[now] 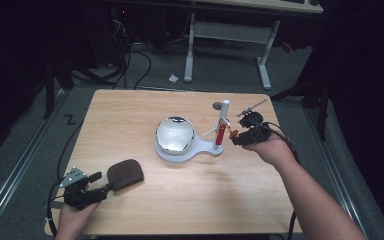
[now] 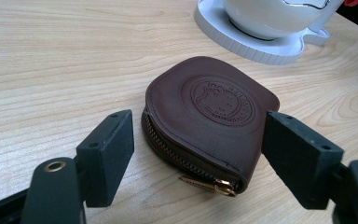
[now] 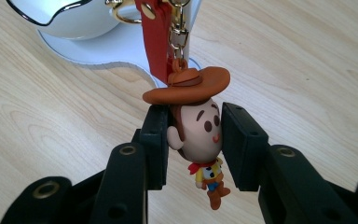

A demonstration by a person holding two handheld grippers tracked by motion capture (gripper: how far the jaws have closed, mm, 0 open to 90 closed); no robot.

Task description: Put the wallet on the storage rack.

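Note:
A brown zipped coin pouch (image 1: 125, 173) (image 2: 205, 107) with an embossed round stamp lies flat at the front left of the table. My left gripper (image 1: 100, 185) (image 2: 200, 158) is open, with a jaw on either side of the pouch's zipper end and a gap at the left pad. A small cowboy figurine (image 3: 200, 135) with an orange hat hangs by a gold chain and a red strap (image 1: 221, 132) (image 3: 156, 42) from a white stand's post (image 1: 225, 112). My right gripper (image 1: 234, 137) (image 3: 195, 144) is shut on the figurine's head.
The stand's white base (image 1: 207, 148) (image 2: 261, 46) (image 3: 107, 46) holds a shiny white bowl (image 1: 175, 134) at the table's middle. A small grey disc (image 1: 216, 105) lies behind the post. The wooden table's right edge (image 1: 280, 150) is near my right hand.

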